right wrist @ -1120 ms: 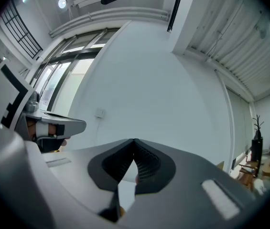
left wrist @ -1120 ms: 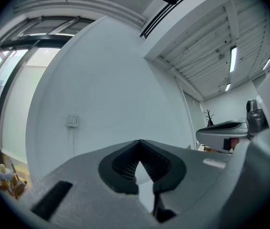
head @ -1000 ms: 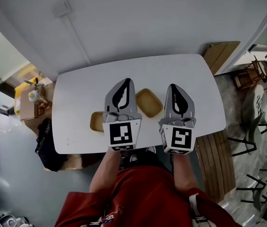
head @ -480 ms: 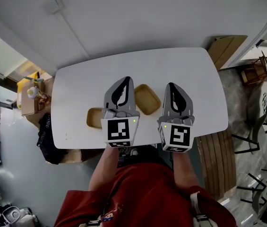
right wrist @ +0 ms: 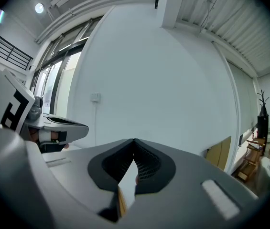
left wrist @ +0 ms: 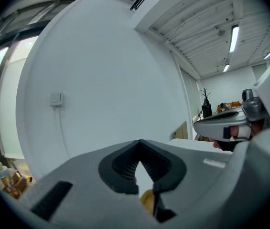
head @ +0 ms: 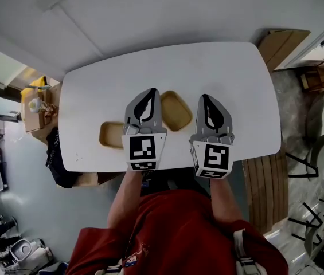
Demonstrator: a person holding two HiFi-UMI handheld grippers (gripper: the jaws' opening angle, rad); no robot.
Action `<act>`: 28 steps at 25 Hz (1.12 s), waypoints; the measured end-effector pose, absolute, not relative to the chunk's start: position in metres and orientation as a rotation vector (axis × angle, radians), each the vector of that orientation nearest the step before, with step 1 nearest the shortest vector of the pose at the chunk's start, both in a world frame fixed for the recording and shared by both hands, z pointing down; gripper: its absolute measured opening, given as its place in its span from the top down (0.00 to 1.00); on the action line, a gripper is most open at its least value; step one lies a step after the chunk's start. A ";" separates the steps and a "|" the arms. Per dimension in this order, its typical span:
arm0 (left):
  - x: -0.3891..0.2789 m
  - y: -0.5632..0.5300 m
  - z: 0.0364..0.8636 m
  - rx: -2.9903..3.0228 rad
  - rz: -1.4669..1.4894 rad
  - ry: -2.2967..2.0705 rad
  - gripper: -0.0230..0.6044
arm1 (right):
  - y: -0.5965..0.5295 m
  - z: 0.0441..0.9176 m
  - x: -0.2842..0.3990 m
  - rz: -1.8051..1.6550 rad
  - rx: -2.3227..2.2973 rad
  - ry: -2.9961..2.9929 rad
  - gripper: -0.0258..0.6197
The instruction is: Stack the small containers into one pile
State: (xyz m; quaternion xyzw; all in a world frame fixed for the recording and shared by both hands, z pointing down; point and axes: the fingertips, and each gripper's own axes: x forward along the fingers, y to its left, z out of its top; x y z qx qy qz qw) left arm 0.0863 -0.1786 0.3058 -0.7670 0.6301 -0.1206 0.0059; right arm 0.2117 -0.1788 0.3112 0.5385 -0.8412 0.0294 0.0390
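Both jaws pressed together and empty, the two containers not yet stacked.

Since a second ago the head view has swung, so more of the desk (head: 236, 85) shows and the left container (head: 111, 135) comes further out from under the left gripper (head: 149, 96). Neither container was touched, so I judge the stacking has not begun. The left container sits open side up near the desk's near edge; its right end is hidden under the left gripper, so I cannot tell its long axis. The left gripper hangs above the desk with its jaws closed on nothing. Just beside it the second container (head: 177, 111) lies open side up, turned on the desk, its long axis seemingly from far-left to near-right. The right gripper (head: 205, 101) has its jaws closed too, holding nothing.
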 end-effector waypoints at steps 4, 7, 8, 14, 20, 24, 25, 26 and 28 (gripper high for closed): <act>0.087 -0.188 0.330 -2.452 -0.464 1.941 0.96 | -0.184 0.332 0.211 0.162 1.665 -2.527 0.96; 0.086 -0.198 0.352 -2.496 -0.534 1.900 0.96 | -0.190 0.354 0.210 0.247 1.691 -2.472 0.96; 0.085 -0.200 0.360 -2.511 -0.562 1.887 0.96 | -0.191 0.361 0.209 0.273 1.700 -2.451 0.96; 0.077 -0.214 0.401 -2.578 -0.723 1.840 0.94 | -0.190 0.412 0.199 0.429 1.695 -2.322 0.94; 0.065 -0.225 0.441 -2.637 -0.865 1.789 0.90 | -0.187 0.450 0.193 0.546 1.705 -2.220 0.89; 0.066 -0.229 0.466 -2.691 -0.957 1.733 0.85 | -0.180 0.473 0.194 0.640 1.715 -2.131 0.82; 0.066 -0.230 0.472 -2.702 -0.975 1.720 0.84 | -0.179 0.479 0.193 0.666 1.709 -2.110 0.80; 0.066 -0.230 0.477 -2.713 -0.994 1.708 0.83 | -0.177 0.486 0.192 0.695 1.698 -2.090 0.78; 0.063 -0.231 0.488 -2.734 -1.032 1.681 0.81 | -0.172 0.499 0.188 0.751 1.679 -2.054 0.73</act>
